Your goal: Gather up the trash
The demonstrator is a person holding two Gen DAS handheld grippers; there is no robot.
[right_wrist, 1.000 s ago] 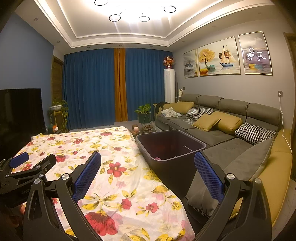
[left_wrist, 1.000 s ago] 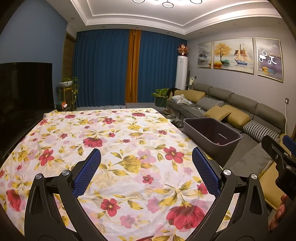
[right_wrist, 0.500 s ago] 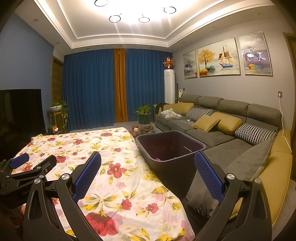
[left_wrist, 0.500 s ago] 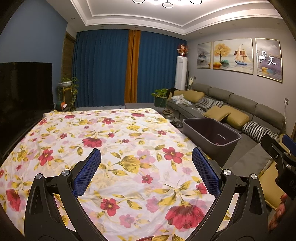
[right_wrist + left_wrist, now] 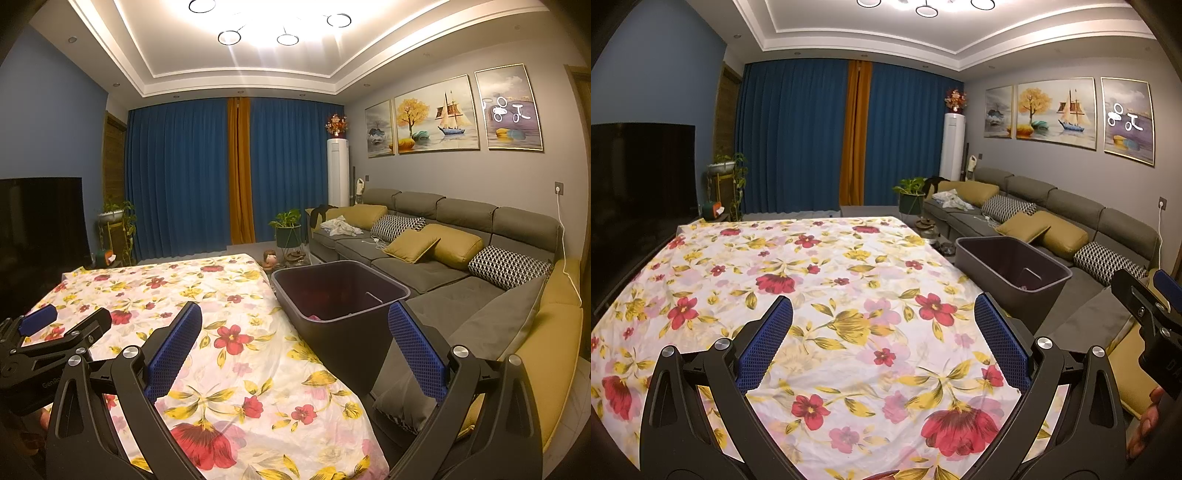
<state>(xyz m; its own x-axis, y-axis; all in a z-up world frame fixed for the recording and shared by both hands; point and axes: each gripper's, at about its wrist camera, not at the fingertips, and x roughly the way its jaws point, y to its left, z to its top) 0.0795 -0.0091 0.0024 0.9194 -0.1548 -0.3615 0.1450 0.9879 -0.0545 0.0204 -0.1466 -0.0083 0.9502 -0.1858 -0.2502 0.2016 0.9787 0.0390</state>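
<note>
Hovering over the floral-clothed bench (image 5: pixel 849 280), left tongs (image 5: pixel 882 343) and right tongs (image 5: pixel 295 347) both gape wide, empty; dark bin (image 5: pixel 354 321) stands just ahead of the right tongs.

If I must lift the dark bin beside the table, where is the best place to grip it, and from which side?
Probably the bin is best gripped on its thin top rim, from above on the wall nearest the right gripper. The bin stands upright and open, so one finger can go inside and one outside. Both grippers are open and empty.
</note>
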